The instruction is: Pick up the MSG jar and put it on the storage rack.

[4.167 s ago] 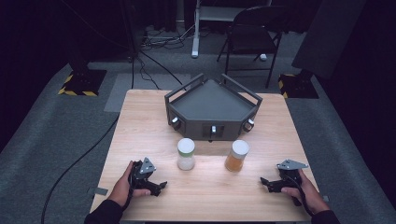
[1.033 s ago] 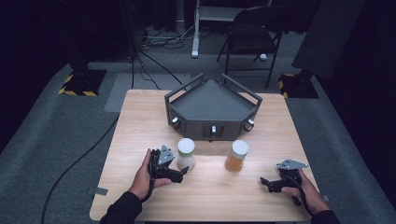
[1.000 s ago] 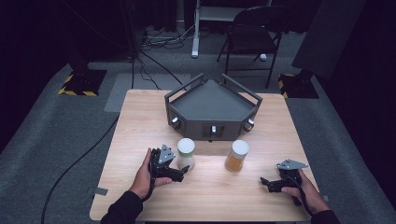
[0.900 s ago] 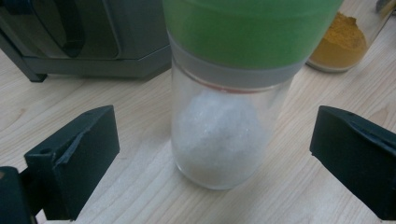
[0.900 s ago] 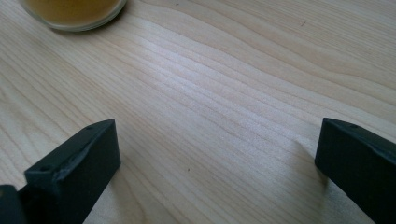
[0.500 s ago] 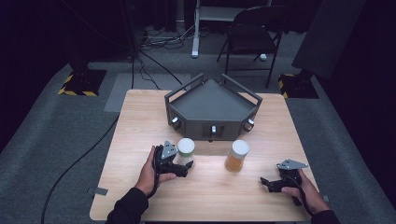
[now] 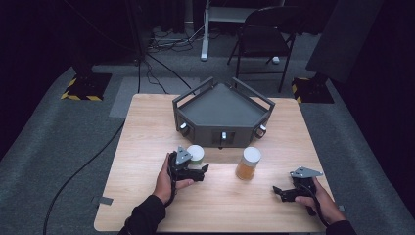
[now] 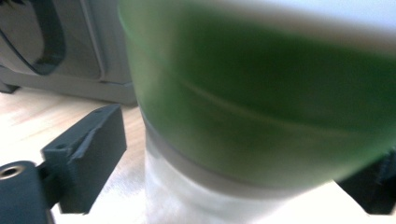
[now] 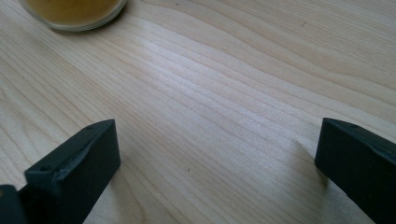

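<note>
A jar with a green label and white lid stands on the wooden table, in front of the grey tray. My left gripper reaches around it from the left. In the left gripper view the jar sits close up between the jaws, which have just been closing. A thin strip of table still shows between the left pad and the glass. An orange-filled jar stands to the right. My right gripper rests open on the table near the front right, with bare wood between its jaws.
A dark grey angular tray with knobs on its front stands at the table's far middle. The base of the orange jar shows at the top left of the right gripper view. A chair and cables lie on the floor beyond the table.
My left hand has moved right and down, bringing its jaws around the green-labelled jar. The jaws stand narrower than before. The right hand has kept still.
</note>
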A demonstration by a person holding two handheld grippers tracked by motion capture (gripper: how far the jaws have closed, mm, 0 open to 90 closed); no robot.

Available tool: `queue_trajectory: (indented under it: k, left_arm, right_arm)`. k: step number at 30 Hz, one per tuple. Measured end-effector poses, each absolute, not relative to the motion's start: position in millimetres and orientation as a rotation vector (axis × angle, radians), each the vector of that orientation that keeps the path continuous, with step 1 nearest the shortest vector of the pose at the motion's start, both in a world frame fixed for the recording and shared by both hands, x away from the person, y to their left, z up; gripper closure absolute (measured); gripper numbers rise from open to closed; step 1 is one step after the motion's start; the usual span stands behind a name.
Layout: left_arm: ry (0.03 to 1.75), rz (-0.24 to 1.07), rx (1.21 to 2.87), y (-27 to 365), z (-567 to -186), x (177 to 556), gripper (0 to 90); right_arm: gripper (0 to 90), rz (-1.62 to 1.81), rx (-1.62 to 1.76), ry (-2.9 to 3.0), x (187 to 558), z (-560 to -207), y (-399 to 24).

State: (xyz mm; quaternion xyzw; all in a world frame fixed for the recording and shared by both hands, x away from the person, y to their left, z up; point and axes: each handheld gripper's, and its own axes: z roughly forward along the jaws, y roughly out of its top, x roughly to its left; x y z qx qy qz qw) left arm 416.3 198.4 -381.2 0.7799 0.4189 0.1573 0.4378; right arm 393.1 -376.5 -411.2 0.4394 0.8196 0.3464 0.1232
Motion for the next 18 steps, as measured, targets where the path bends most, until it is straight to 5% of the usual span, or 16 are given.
queue_trajectory:
  k: [8, 18]
  left_arm:
    - [1.001, 0.439, 1.91, 197, -384, 413, 32.6]
    - [0.956, 0.51, 1.953, 187, -377, 411, 35.0]
  right_arm:
    - [0.0, 1.011, 1.28, 2.391, 393, -411, -377]
    - [0.0, 1.011, 1.281, 2.392, 393, -411, -377]
